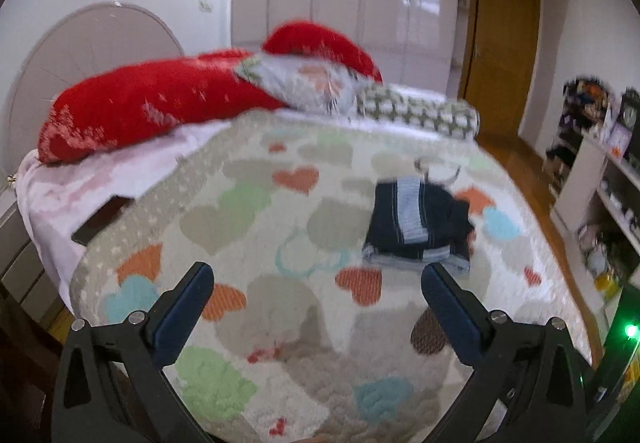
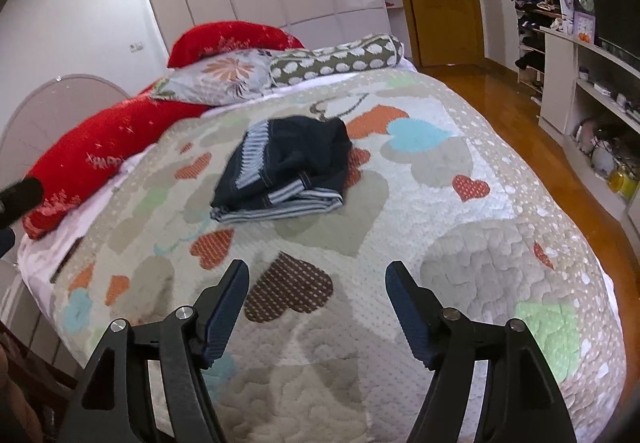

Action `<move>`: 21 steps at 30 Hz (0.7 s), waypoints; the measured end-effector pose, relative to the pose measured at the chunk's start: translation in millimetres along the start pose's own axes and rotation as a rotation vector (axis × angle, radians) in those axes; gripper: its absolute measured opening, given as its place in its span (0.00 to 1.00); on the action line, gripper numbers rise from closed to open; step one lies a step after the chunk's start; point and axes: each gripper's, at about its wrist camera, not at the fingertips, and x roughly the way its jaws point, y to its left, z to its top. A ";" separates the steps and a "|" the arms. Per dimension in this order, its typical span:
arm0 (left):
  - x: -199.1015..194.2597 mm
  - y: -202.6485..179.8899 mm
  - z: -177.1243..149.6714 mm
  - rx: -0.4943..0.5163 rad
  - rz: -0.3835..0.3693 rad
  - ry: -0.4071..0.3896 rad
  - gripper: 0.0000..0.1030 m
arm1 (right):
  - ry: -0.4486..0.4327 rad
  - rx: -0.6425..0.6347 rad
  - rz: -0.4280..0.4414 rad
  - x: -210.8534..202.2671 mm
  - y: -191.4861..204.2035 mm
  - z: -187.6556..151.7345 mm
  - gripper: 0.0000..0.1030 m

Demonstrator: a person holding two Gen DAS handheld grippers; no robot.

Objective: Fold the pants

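Closest in, my right gripper [image 2: 316,283] and left gripper [image 1: 316,283] both hang over the quilt [image 2: 460,283] with fingers spread wide, pinching nothing, I'd guess because they're backed off from the bundle. Up around 11 o'clock in the right view sit the pants [image 2: 280,171], dark with striped lining, already bunched into a compact, slightly lumpy fold mid-bed. Past them, pillows [image 2: 224,79] at 11, and open shelves [image 2: 592,91] of clutter at 2 o'clock.

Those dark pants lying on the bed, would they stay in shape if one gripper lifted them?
Probably not. The pants lie in a soft, rumpled bundle, so they would likely droop and unfold. Their layered cloth looks light, and the quilt would probably let them slide if pushed.
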 end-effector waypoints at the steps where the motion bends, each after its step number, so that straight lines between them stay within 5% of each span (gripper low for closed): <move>1: 6.0 -1.6 -2.5 0.009 -0.004 0.035 1.00 | 0.012 0.004 -0.005 3.3 -1.1 -0.2 0.74; 5: 12.0 -4.7 -12.0 0.019 -0.010 0.094 1.00 | 0.034 0.026 -0.017 7.2 -5.0 -2.0 0.74; 21: 14.3 -14.0 -15.9 0.049 -0.023 0.107 1.00 | 0.054 0.014 -0.036 10.5 -3.3 -8.1 0.75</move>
